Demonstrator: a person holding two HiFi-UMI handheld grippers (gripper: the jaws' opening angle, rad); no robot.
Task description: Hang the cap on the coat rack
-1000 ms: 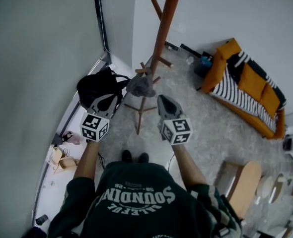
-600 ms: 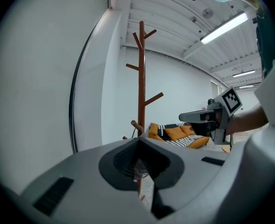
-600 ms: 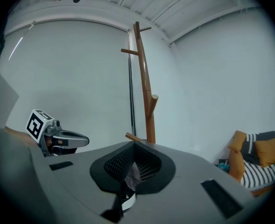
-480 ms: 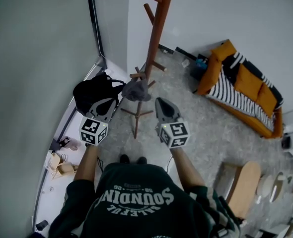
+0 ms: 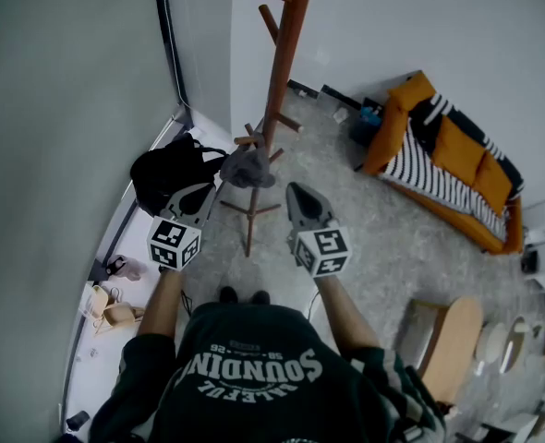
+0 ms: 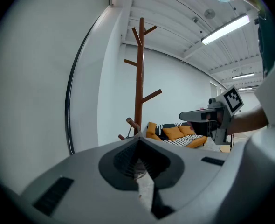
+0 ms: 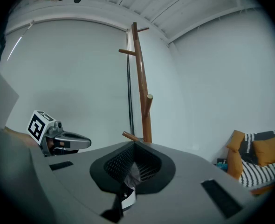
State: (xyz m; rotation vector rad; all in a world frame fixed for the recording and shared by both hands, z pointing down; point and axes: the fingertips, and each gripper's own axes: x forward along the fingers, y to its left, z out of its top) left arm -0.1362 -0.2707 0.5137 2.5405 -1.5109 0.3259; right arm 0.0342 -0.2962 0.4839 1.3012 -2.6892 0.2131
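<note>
Both grippers are held out in front, the left gripper [image 5: 202,193] and the right gripper [image 5: 300,192], each with its jaws pressed together on nothing. What looks like the grey cap [image 5: 248,167] is draped on a low peg of the wooden coat rack [image 5: 277,72], straight ahead and between the two tips. It sits below the line both point along, a touch nearer the left one, with a black bag [image 5: 166,169] close on that side. So any reach for it, I'd say, goes forward and down.
</note>
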